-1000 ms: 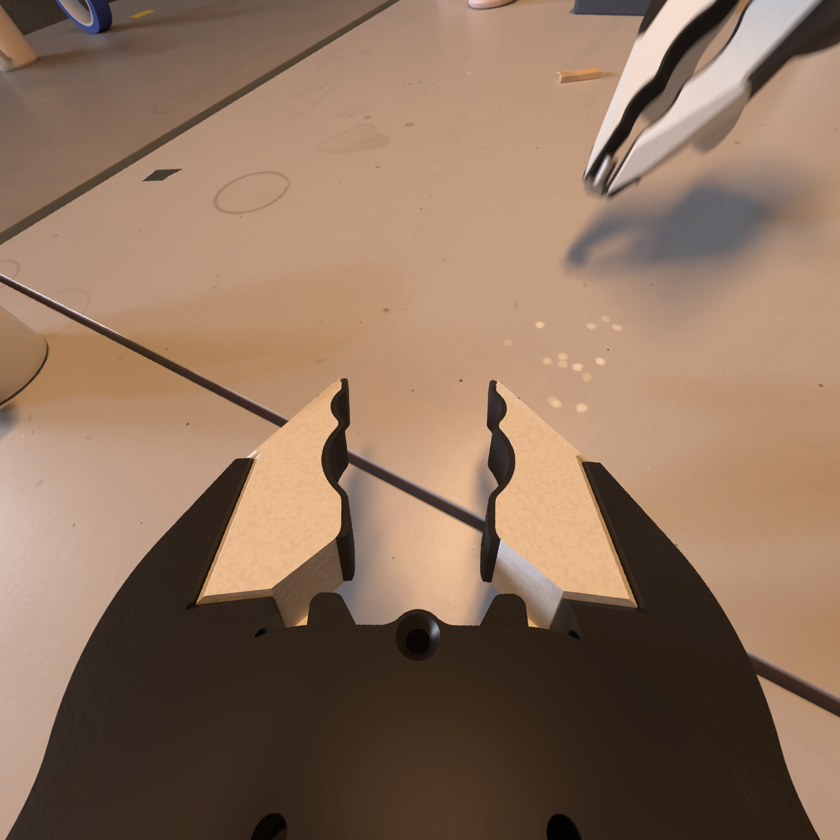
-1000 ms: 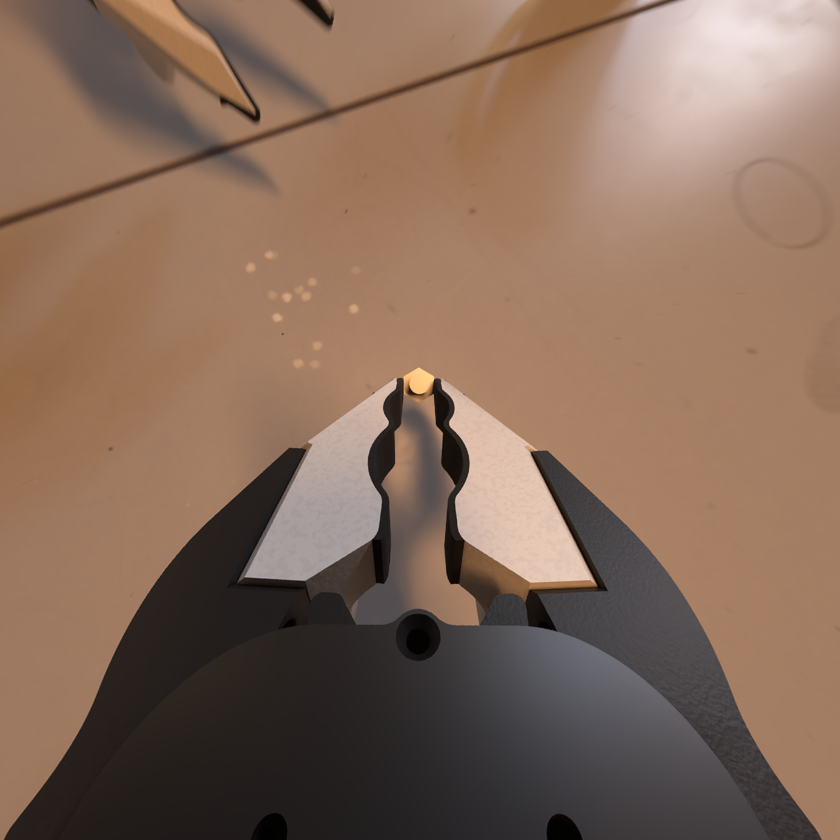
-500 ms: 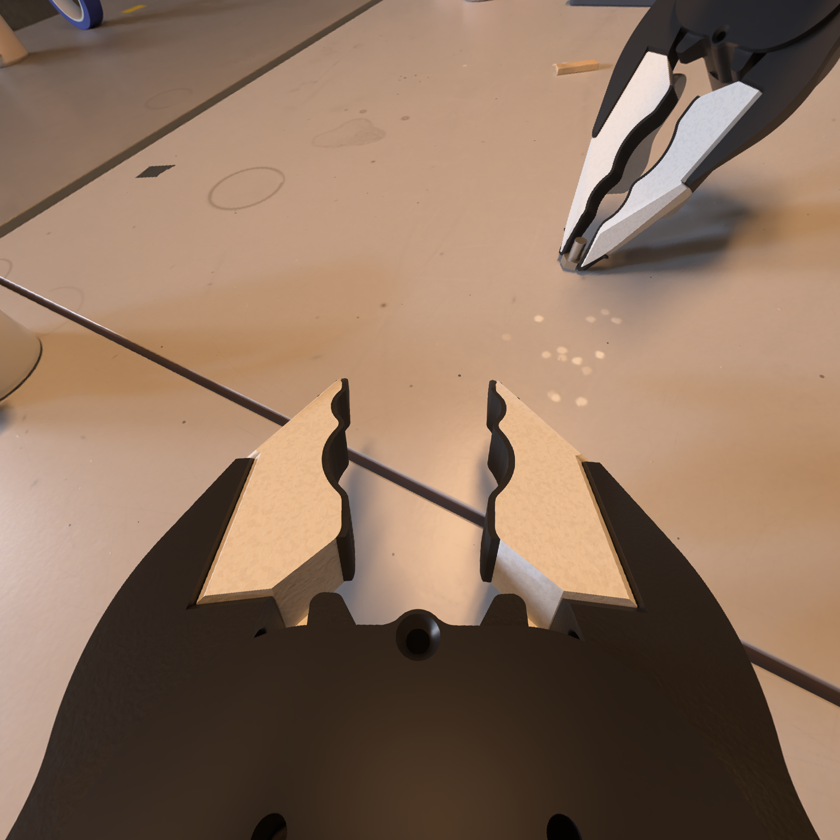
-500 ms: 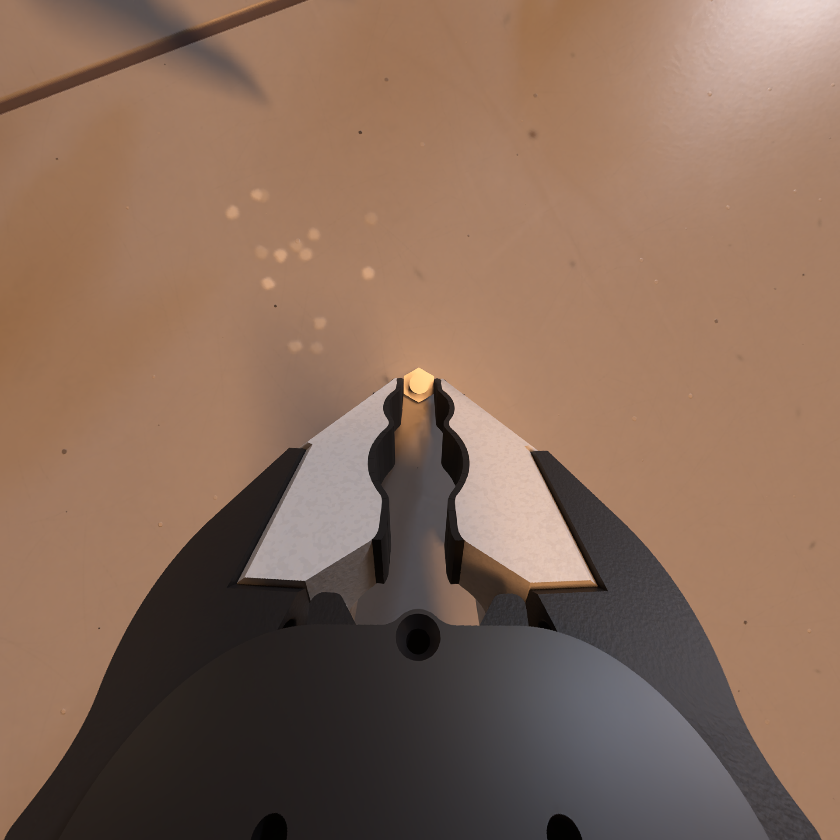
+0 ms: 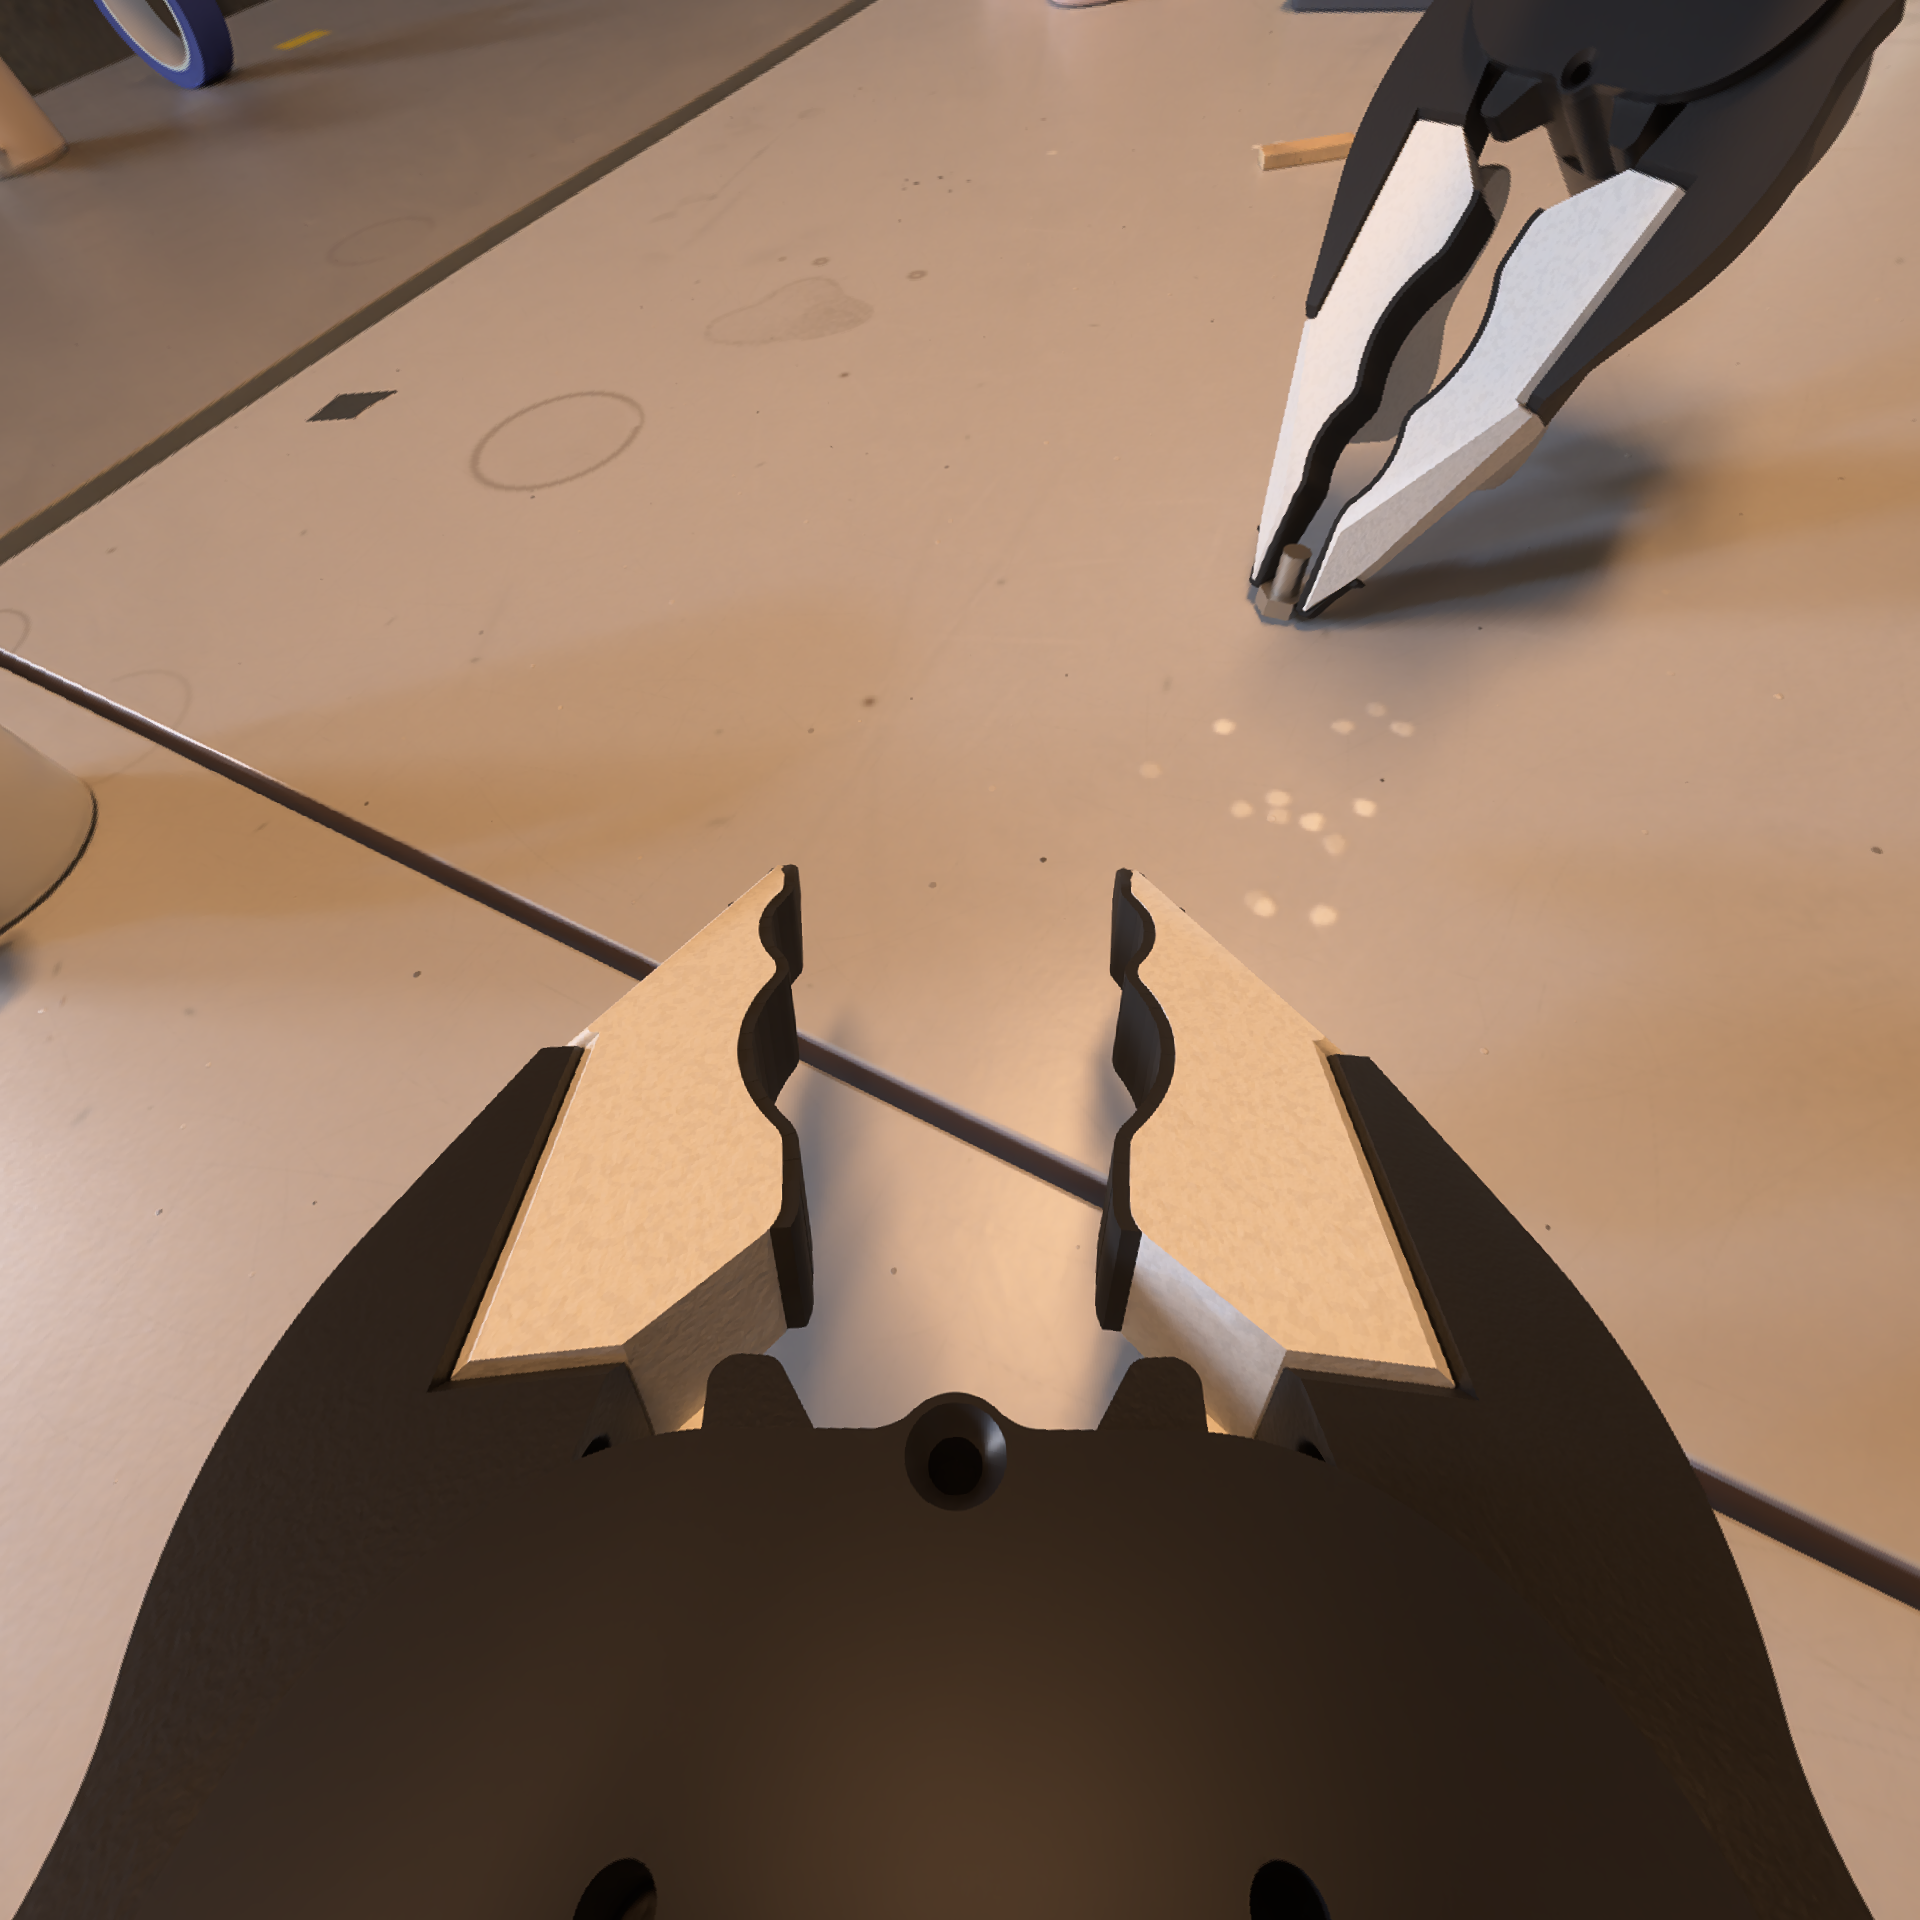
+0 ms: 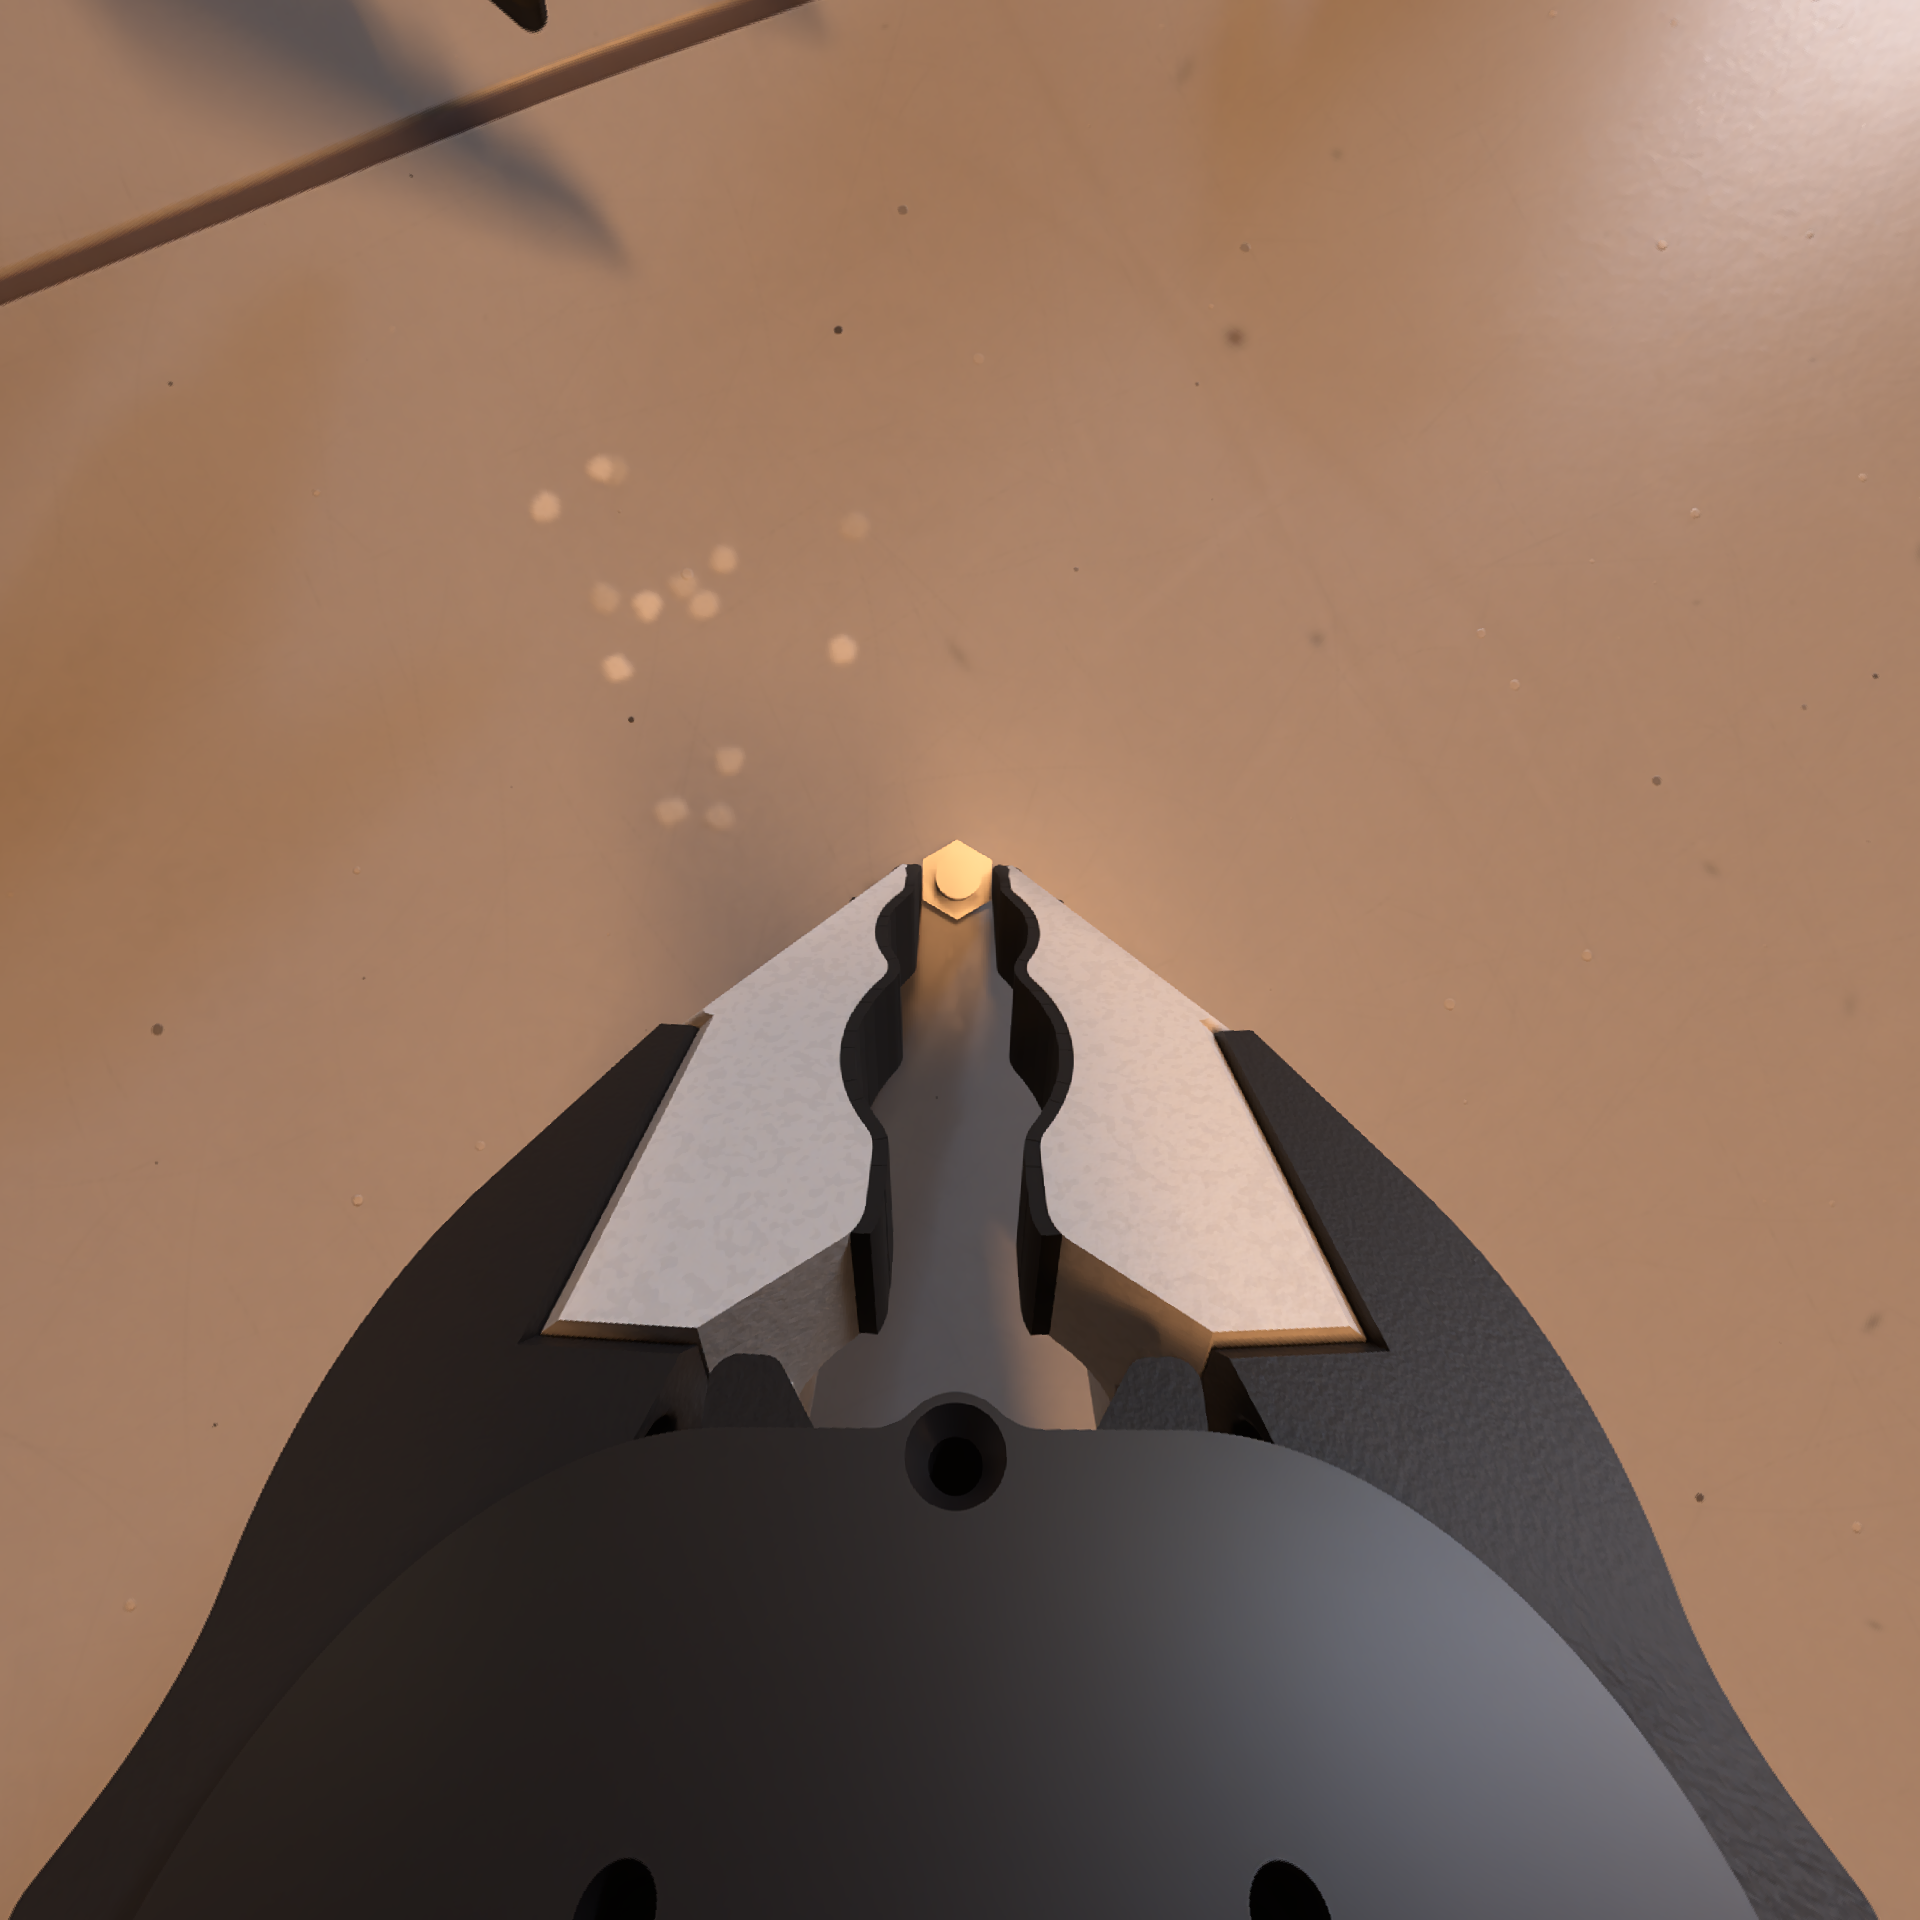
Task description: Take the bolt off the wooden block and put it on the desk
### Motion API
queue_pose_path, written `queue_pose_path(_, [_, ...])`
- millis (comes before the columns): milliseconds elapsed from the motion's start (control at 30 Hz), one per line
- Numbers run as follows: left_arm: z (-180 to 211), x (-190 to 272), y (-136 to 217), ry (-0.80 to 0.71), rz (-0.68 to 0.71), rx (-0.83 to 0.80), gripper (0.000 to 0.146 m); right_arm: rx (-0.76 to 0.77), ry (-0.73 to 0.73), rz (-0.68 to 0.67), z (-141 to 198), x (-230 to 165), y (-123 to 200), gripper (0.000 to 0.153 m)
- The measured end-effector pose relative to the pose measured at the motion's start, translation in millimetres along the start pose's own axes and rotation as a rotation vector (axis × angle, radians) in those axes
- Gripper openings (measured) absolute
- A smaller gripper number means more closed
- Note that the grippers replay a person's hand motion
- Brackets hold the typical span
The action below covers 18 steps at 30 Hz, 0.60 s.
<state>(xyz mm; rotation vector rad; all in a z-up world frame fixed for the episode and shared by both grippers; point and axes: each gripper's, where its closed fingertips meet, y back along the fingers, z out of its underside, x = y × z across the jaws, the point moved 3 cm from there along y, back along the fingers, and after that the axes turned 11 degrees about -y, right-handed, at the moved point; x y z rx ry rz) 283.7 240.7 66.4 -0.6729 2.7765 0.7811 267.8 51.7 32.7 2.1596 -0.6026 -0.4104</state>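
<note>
The bolt (image 6: 956, 881) is a small pale hex-head bolt held between the tips of my right gripper (image 6: 956, 896), which is shut on it. In the left wrist view the right gripper (image 5: 1294, 594) points steeply down at the far right, and the bolt (image 5: 1286, 577) stands head down on the tan desk (image 5: 831, 623). My left gripper (image 5: 956, 883) is open and empty, low over the desk and well short and left of the bolt. A small wooden piece (image 5: 1304, 151) lies far behind the right gripper.
A dark seam (image 5: 416, 862) crosses the desk under my left gripper and also shows in the right wrist view (image 6: 312, 166). Pale specks (image 5: 1299, 810) lie between the grippers. A blue tape roll (image 5: 166, 31) lies at the far left. A white cone-shaped base (image 5: 31, 831) is at the left edge.
My right gripper has come down with the bolt from above the desk until the bolt's head rests on the surface. The left gripper has stayed in place and open.
</note>
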Motion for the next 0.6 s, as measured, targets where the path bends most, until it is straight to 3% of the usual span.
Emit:
queue_pose_path(100, [0.6,0.4,-0.7,-0.001,0.002,-0.002,0.060,0.020,-0.004,0.005,0.6,0.9,0.4,0.027])
queue_pose_path(333, [0.9,0.3,-0.8,-0.003,-0.003,-0.005,0.060,0.130,-0.017,0.018,-13.5,3.2,9.7,0.036])
queue_pose_path(600, [1.1,0.2,-1.2,-0.005,-0.004,-0.008,0.060,0.477,-0.006,0.081,-58.9,4.8,74.0,0.048])
